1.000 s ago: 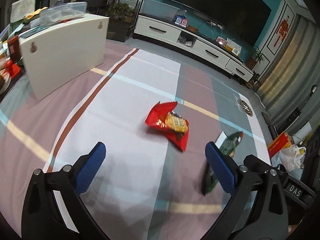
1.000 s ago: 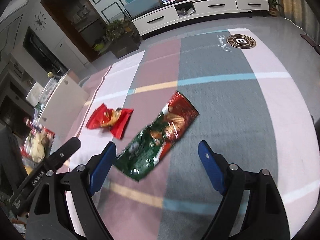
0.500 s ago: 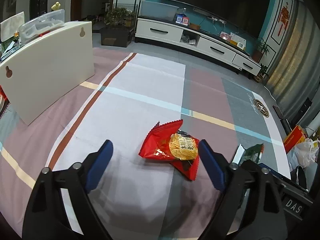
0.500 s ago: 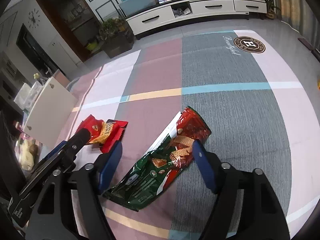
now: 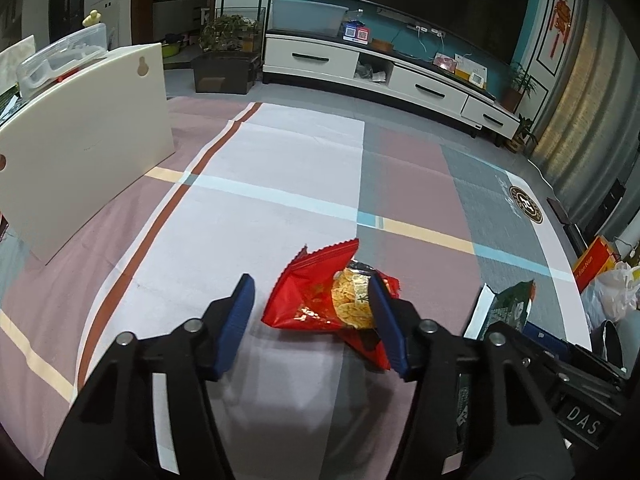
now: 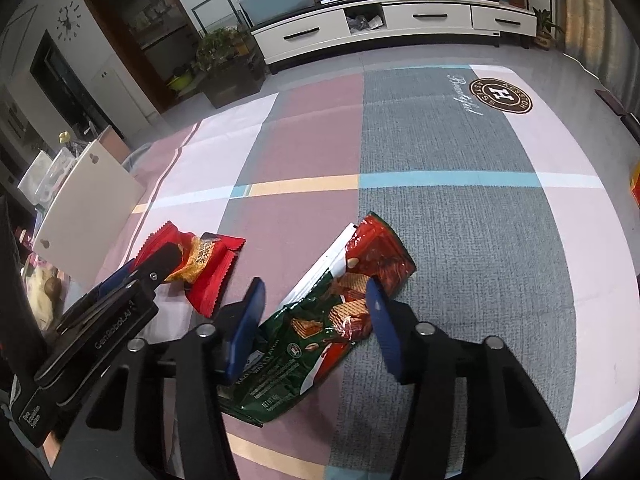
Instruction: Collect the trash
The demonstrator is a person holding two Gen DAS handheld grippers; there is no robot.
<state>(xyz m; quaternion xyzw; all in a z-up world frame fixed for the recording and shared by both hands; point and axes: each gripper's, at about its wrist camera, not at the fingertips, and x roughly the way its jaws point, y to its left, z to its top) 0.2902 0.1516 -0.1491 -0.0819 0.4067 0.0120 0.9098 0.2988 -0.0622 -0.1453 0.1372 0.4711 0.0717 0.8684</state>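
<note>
Living-room rug point(image 5: 280, 168), two wrappers on it. My left gripper point(image 5: 312, 316) is closing around the red snack bag point(image 5: 316, 300), my right gripper point(image 6: 316, 320) around the green wafer wrapper point(image 6: 320, 320); pads not pinching yet. Next: finish both pinches, then lift.

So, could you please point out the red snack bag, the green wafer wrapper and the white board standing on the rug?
red snack bag point(image 5: 308, 300): left wrist view, on its red front panel.
green wafer wrapper point(image 6: 304, 344): right wrist view, on its green middle section.
white board point(image 5: 80, 152): left wrist view, on its flat face.
</note>
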